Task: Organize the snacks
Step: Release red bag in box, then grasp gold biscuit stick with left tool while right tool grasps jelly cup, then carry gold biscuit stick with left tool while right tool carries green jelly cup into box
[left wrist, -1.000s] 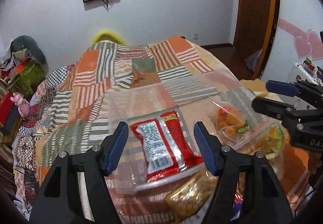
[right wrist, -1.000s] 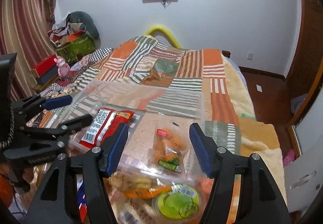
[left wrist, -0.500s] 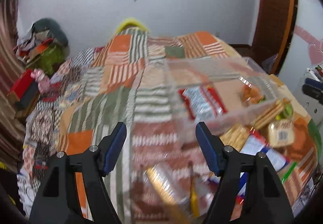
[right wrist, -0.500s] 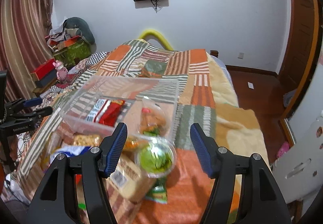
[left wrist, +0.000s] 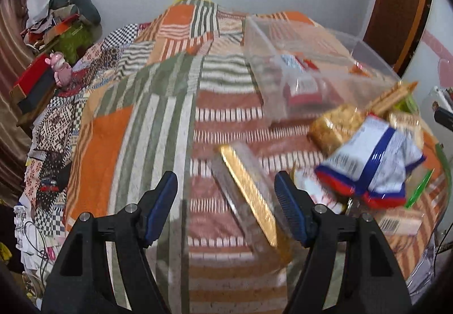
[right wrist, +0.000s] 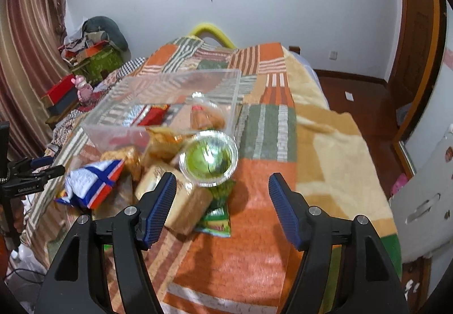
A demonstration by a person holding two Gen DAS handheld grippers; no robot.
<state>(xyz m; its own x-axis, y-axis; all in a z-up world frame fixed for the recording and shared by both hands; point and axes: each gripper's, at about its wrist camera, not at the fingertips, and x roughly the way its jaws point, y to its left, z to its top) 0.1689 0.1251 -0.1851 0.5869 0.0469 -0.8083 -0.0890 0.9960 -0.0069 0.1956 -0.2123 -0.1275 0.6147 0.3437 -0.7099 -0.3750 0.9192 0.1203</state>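
A clear plastic bin [left wrist: 311,64] [right wrist: 170,93] sits on the patchwork bedspread and holds a red snack pack [right wrist: 154,115] and a bag of orange snacks [right wrist: 205,118]. In front of it lies a heap of snacks: a blue-and-white bag [left wrist: 373,161] [right wrist: 90,182], a golden bag [left wrist: 334,127], a round tub with green contents [right wrist: 209,158], a tan packet [right wrist: 175,197]. A long gold-edged pack [left wrist: 246,189] lies between my left gripper's [left wrist: 226,197] open fingers. My right gripper [right wrist: 222,200] is open and empty, just before the green tub.
The bed [right wrist: 325,161] fills both views. Red boxes and a pink toy [left wrist: 61,67] stand left of the bed, with a pile of clutter [right wrist: 96,44] behind. A door [right wrist: 416,19] and a white cabinet [right wrist: 424,195] are on the right. My left gripper also shows in the right wrist view [right wrist: 42,169].
Both grippers have pulled back from the bin toward the near end of the bed. The left now faces the gold-edged pack, the right the green tub. Both stay open.
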